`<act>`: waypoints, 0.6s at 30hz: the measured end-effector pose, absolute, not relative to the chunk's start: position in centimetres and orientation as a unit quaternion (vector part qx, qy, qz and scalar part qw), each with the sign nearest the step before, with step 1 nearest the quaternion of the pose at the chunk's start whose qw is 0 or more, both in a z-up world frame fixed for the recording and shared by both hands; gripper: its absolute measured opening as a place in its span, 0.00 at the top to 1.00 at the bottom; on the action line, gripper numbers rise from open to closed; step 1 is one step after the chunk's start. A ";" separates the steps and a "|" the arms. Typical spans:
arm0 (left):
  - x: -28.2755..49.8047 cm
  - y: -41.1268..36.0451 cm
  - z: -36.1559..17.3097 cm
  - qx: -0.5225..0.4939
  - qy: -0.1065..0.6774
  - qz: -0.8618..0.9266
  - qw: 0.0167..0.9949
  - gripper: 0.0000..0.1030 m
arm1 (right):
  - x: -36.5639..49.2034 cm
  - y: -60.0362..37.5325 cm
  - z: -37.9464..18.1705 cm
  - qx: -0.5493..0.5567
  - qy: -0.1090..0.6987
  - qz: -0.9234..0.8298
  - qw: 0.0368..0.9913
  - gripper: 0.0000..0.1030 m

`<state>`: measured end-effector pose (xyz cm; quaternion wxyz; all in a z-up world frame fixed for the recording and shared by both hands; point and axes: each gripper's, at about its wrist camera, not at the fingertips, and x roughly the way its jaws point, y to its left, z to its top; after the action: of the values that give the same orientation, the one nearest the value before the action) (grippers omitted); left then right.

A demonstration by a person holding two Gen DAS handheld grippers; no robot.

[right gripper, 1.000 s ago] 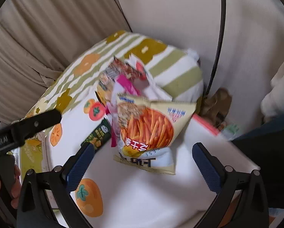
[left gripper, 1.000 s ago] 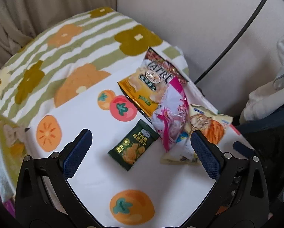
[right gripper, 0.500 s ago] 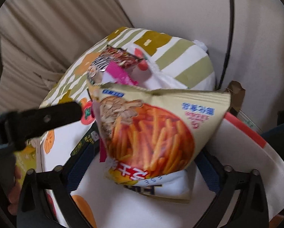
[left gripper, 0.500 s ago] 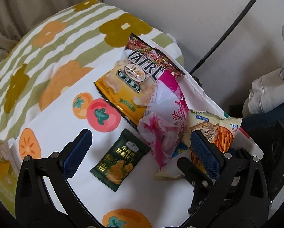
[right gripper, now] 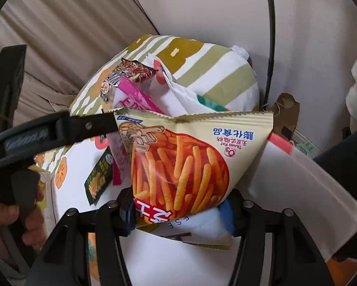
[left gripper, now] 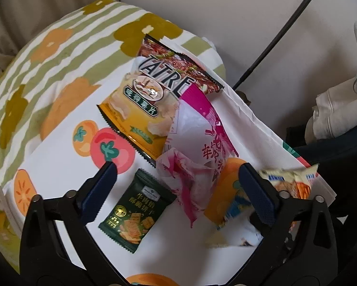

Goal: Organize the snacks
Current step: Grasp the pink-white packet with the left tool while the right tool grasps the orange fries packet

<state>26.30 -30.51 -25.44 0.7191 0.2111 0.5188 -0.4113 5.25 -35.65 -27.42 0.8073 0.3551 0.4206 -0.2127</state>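
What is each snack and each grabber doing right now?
Fries bag: pinched and lifted by the right gripper.
Left gripper: open, jaws have just been closing a little, empty, above the green cracker packet.
Green cracker packet: lying flat, sealed.
Pink bag: crumpled, resting on the yellow chip bag.
Yellow chip bag: lying flat.

Soft, even daylight fills both views, bright with weak shadows and no harsh glare. Fisheye bending curves the edges into dark corner vignettes. In the left view the cream-and-orange foil snack bag (left gripper: pixel 290 183) is motion-blurred; the right view stays mostly sharp.
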 end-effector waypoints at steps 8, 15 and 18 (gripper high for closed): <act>25.7 -32.2 -27.3 0.231 0.525 -0.410 0.710 0.21 | 4.6 -35.7 -27.6 0.361 0.423 -0.208 0.804 0.49; 25.4 -32.3 -27.9 0.237 0.519 -0.413 0.710 0.47 | 4.5 -35.9 -27.9 0.363 0.421 -0.208 0.805 0.49; 25.1 -32.4 -27.9 0.243 0.513 -0.414 0.712 0.52 | 4.4 -35.9 -27.9 0.358 0.423 -0.209 0.806 0.49</act>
<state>25.06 -32.37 -27.86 0.7119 0.2431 0.5126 -0.4139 4.45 -35.92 -27.94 0.8058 0.3582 0.4228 -0.2086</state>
